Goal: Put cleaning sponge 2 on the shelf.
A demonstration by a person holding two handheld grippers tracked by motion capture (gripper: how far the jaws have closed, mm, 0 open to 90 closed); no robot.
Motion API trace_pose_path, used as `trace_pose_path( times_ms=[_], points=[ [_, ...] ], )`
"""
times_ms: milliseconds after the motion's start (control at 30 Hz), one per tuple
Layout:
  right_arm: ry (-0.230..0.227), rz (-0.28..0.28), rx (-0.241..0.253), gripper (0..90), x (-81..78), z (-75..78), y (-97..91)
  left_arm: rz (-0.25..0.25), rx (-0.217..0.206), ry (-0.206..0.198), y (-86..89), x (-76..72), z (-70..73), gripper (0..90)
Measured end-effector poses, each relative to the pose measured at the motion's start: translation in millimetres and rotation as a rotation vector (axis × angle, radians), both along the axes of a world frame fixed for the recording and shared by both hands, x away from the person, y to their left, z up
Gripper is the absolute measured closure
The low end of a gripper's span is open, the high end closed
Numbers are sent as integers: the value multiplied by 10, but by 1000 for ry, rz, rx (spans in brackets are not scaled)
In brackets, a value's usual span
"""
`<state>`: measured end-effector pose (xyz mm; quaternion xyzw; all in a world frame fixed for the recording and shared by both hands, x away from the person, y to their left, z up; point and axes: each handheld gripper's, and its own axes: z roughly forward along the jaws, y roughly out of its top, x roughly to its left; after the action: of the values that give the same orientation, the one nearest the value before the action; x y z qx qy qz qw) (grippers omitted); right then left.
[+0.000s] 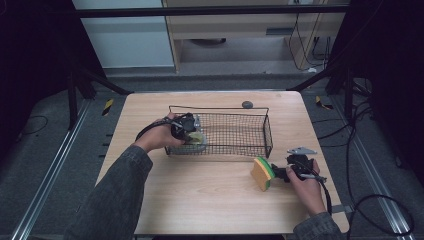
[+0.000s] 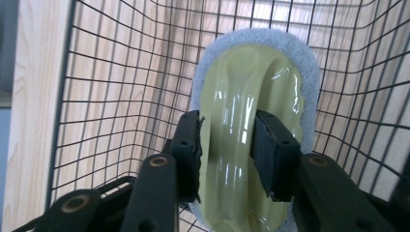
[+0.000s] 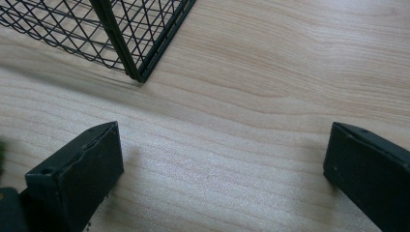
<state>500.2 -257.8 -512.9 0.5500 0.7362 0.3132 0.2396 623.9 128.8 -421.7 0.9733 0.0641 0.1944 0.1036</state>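
My left gripper [image 1: 192,134] reaches into the left end of a black wire basket [image 1: 268,131]. In the left gripper view its pads [image 2: 189,150] sit against both sides of a scrubber [image 2: 241,87] with a glossy yellow-green handle on a pale pad, so the gripper [image 2: 225,154] is shut on it just above the basket's mesh [image 2: 106,96]. The right gripper [image 1: 278,172] rests low over the table, right of a yellow sponge with a green face [image 1: 262,173] that stands on edge. Seen up close, this gripper [image 3: 222,169] is wide open over bare wood with nothing between its jaws.
The wooden table [image 1: 210,200] carries the basket at its middle and a small grey round object [image 1: 247,104] behind the basket's far rim. The basket's near right corner [image 3: 135,53] lies just ahead of the right gripper. Dark frame legs stand beyond the far corners.
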Motion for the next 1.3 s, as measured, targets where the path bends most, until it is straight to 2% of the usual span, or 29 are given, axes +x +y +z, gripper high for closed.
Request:
trace_pose_path(
  times_ms=[100, 200, 333, 367, 400, 500, 633, 700, 733, 767, 800, 933, 967, 1067, 1300],
  points=[
    [0, 0, 0, 8, 0, 0, 0, 10, -21, 0, 11, -14, 39, 602],
    [0, 0, 0, 8, 0, 0, 0, 22, -103, -15, 34, -42, 186, 586],
    [0, 0, 0, 8, 0, 0, 0, 44, -166, -71, 40, -72, 339, 554],
    [0, 0, 0, 8, 0, 0, 0, 44, -166, -71, 40, -72, 339, 549],
    [0, 0, 0, 8, 0, 0, 0, 54, -186, -83, 40, -84, 381, 549],
    [0, 0, 0, 8, 0, 0, 0, 77, -203, -123, 23, -143, 454, 508],
    [0, 0, 0, 8, 0, 0, 0, 102, -224, -141, 18, -183, 463, 449],
    [0, 0, 0, 8, 0, 0, 0, 127, -240, -147, 21, -207, 458, 387],
    [0, 0, 1, 7, 1, 0, 0, 143, -247, -157, 22, -220, 454, 284],
    [0, 0, 1, 7, 1, 0, 0, 155, -252, -161, 21, -226, 451, 284],
    [1, 0, 1, 7, 1, 0, 0, 186, -277, -169, 30, -249, 453, 191],
    [1, -1, 1, 7, 1, 0, 1, 239, -359, -157, 64, -314, 487, 115],
    [1, -1, 1, 7, 1, 0, 1, 239, -359, -157, 64, -314, 487, 97],
    [3, -7, 9, 7, 1, 3, 7, 266, -434, -168, 130, -445, 536, 83],
    [3, -5, 8, 7, 4, 3, 3, 318, -544, -178, 373, -800, 498, 50]
  ],
)
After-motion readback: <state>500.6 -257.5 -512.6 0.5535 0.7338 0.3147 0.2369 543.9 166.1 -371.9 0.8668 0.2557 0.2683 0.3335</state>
